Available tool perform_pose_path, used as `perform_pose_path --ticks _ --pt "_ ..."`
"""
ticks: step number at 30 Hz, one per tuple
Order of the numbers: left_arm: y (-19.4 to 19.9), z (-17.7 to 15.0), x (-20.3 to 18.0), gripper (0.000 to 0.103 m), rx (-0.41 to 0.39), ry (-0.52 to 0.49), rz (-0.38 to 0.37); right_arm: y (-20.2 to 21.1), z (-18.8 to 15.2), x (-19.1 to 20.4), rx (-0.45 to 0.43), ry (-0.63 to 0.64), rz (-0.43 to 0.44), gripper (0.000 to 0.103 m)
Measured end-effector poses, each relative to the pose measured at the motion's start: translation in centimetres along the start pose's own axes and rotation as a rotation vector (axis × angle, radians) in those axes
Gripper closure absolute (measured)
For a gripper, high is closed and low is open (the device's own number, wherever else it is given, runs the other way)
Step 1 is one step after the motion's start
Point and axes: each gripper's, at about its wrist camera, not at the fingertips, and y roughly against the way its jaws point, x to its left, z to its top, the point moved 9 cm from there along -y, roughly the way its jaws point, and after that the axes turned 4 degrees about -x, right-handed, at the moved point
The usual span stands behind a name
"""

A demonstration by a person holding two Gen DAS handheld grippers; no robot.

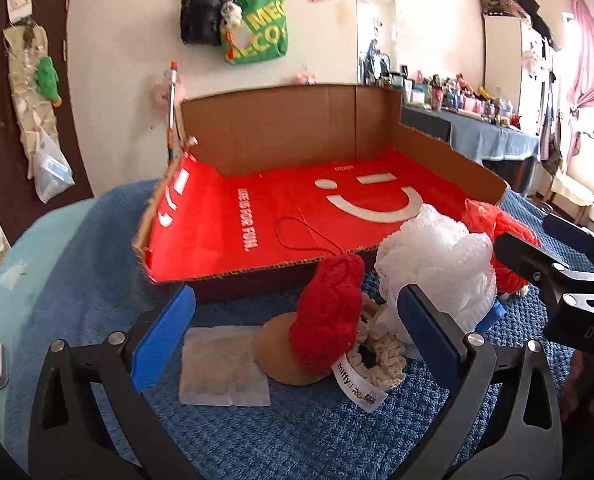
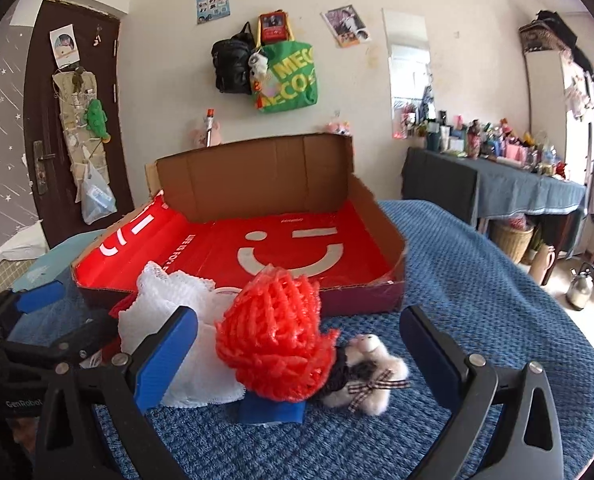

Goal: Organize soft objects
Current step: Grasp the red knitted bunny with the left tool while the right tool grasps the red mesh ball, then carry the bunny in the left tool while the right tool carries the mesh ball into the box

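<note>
Daylight is flooding in from a window [image 1: 593, 128] at the right, overexposing it; fisheye distortion is bending the walls, and dark vignetting is filling the corners.

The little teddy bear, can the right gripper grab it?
Probably yes. The right gripper is open, with the teddy bear lying uncovered between its fingers; the red foam net crowds only its left side.

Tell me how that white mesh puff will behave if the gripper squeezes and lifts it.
The white mesh puff looks like airy bunched netting, so it is probably very light and will squash between the fingers. Its loose folds may snag on the red mesh puff touching it.
</note>
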Motion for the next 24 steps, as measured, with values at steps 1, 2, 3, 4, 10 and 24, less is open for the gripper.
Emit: perform_pose_path --ticks 1,2,3,4,10,24 --pt "-0.2 -0.1 0.0 0.000 0.011 0.004 -0.008 -0.3 0.0 0.0 0.006 -0.004 0.008 0.001" --pt "-0.5 -0.1 0.0 0.000 0.020 0.009 -0.016 -0.6 -0.1 0.1 0.015 -0.007 0.020 0.005" --pt "-0.7 -0.2 0.0 0.002 0.028 0.013 -0.022 -0.8 -0.1 0.2 0.021 -0.008 0.026 0.010" --pt "-0.9 -0.2 0.0 0.004 0.037 0.016 -0.027 -1.0 -0.2 0.2 0.031 -0.008 0.032 0.013" --pt "-2.4 -1.1 -0.3 0.019 0.106 0.030 -0.058 -2.0 -0.9 0.2 0.080 -0.036 0.066 0.027" --pt "-2.5 -1.2 -1.5 0.068 0.122 0.030 -0.155 -1.4 -1.0 0.7 0.061 -0.054 0.126 0.056"
